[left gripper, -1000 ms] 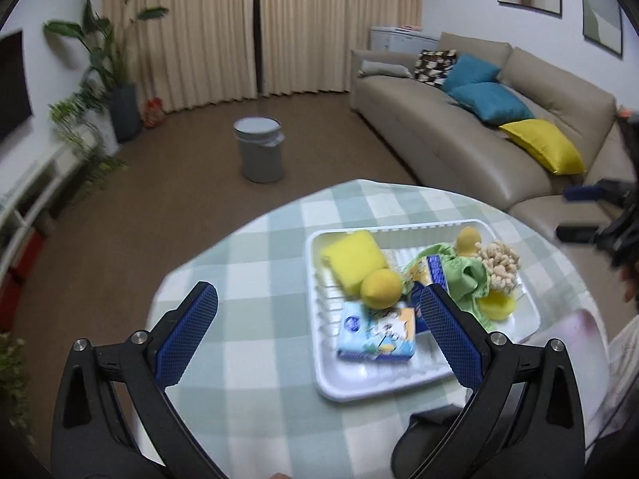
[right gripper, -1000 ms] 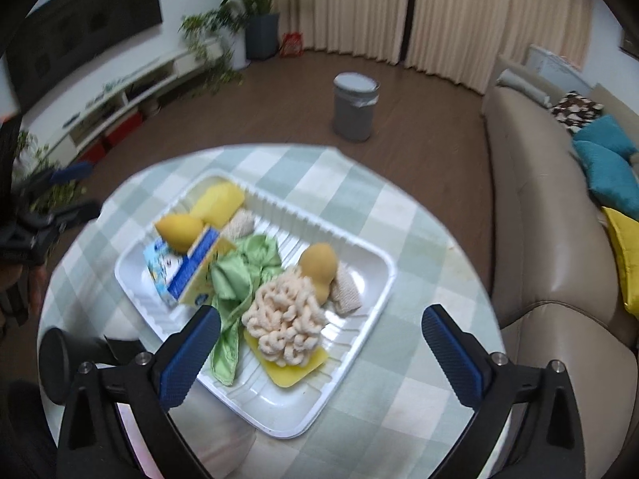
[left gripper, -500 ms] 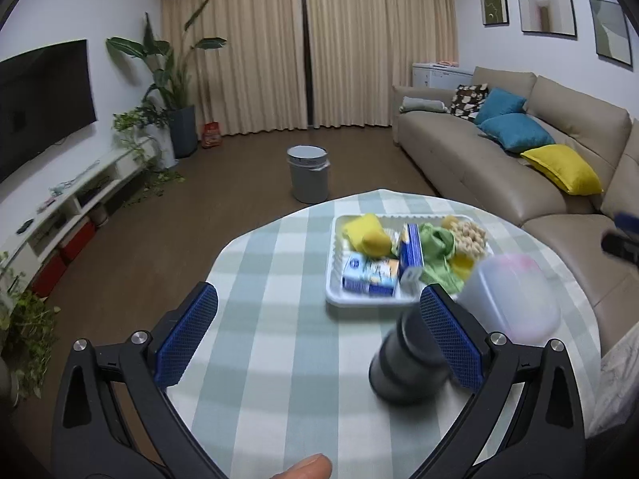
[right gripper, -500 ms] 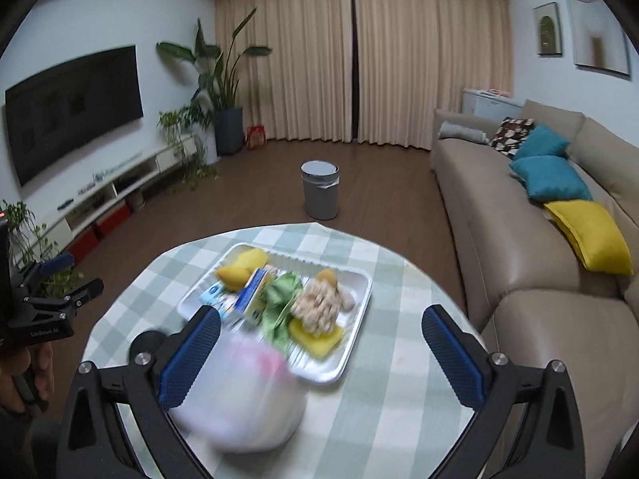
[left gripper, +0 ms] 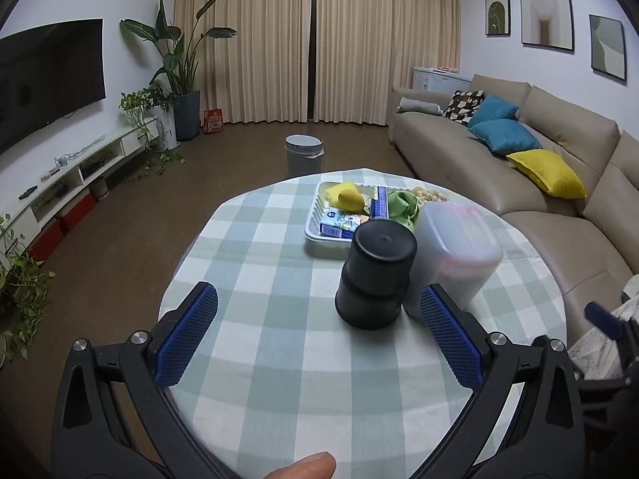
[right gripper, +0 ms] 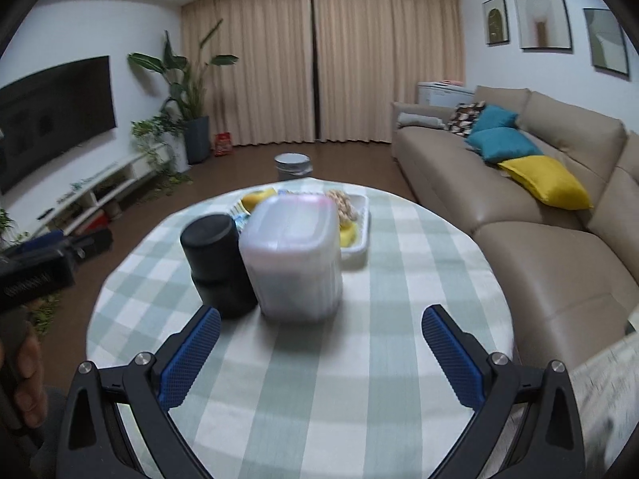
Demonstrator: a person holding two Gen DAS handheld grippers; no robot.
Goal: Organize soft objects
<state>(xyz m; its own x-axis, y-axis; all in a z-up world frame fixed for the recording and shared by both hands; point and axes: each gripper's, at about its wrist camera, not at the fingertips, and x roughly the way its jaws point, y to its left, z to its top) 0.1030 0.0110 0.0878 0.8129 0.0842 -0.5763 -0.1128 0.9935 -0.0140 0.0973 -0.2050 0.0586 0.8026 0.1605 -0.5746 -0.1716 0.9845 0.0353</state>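
Checked green-and-white cloth covers the round table (left gripper: 279, 359). Both the left gripper (left gripper: 317, 333) and the right gripper (right gripper: 319, 355) gape wide, holding nothing. Ahead of them stand a black cylindrical container (left gripper: 375, 277) and a frosted plastic tub (right gripper: 295, 253), touching; beyond lies the white tray (left gripper: 319, 235) of soft objects.

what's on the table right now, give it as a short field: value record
surface: round table with green checked cloth
near items: black cylinder container beside translucent plastic tub, both upside down, touching or nearly so
behind them: white tray holding yellow sponge, blue carton, green cloth, beige knobbly item
left tool: open, empty, above the table
right tool: open, empty, above the table
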